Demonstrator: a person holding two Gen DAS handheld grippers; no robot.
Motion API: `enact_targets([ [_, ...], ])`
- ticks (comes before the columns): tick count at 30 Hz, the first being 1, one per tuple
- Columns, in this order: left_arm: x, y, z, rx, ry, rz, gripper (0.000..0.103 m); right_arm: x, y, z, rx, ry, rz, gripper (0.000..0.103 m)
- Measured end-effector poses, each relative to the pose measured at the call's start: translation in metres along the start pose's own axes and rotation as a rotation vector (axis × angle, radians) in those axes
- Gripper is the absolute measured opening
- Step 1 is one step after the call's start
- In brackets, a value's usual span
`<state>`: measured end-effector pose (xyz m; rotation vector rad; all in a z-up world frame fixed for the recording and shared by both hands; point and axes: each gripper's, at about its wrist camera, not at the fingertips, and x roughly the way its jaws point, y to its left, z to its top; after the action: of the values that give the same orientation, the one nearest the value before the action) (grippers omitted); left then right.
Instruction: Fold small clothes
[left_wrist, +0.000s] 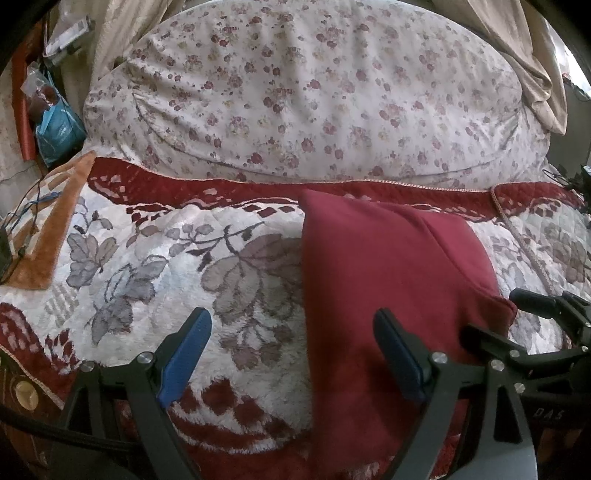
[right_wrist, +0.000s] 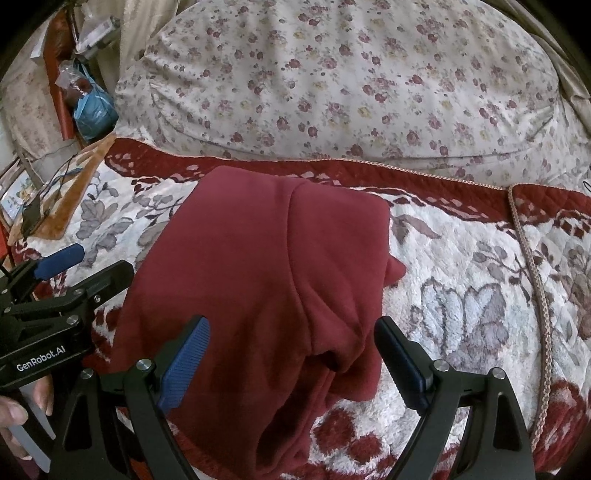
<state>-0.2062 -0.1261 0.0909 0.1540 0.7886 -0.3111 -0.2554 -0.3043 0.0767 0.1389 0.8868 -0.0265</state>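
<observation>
Broadly, the bed (left_wrist: 122, 258) fills both views, covered by a plush blanket (right_wrist: 461, 295) with grey leaf motifs and a dark red border. Behind the blanket lies a floral pillow (left_wrist: 303, 92), pale with small maroon flowers, and a beige curtain (left_wrist: 532, 62) hangs at upper right. The task's thing, a maroon garment (right_wrist: 258, 266), lies flat on the blanket toward its middle, partly folded, with a seam running down it and a bunched fold near its lower edge. The left gripper (left_wrist: 291, 354) hovers low over the blanket at the garment's left edge; its jaws are spread wide, one blue pad over bare blanket, the other over the cloth, nothing pinched. The right gripper (right_wrist: 291, 354) hovers over the garment's lower part; its jaws likewise stand spread, the cloth lying between them but not pressed. At the far left, beside the bed, a blue bag (left_wrist: 59, 133) and some thin cables (right_wrist: 55, 177) are visible. A hand (right_wrist: 14, 417) shows at the lower left of the right wrist view.
</observation>
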Motion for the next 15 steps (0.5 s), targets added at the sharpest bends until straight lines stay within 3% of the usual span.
enact_targets([
  [15, 0.020, 0.003, 0.009, 0.005, 0.027, -0.026, 0.088, 0.015, 0.000, 0.017, 0.003, 0.024, -0.014, 0.093],
])
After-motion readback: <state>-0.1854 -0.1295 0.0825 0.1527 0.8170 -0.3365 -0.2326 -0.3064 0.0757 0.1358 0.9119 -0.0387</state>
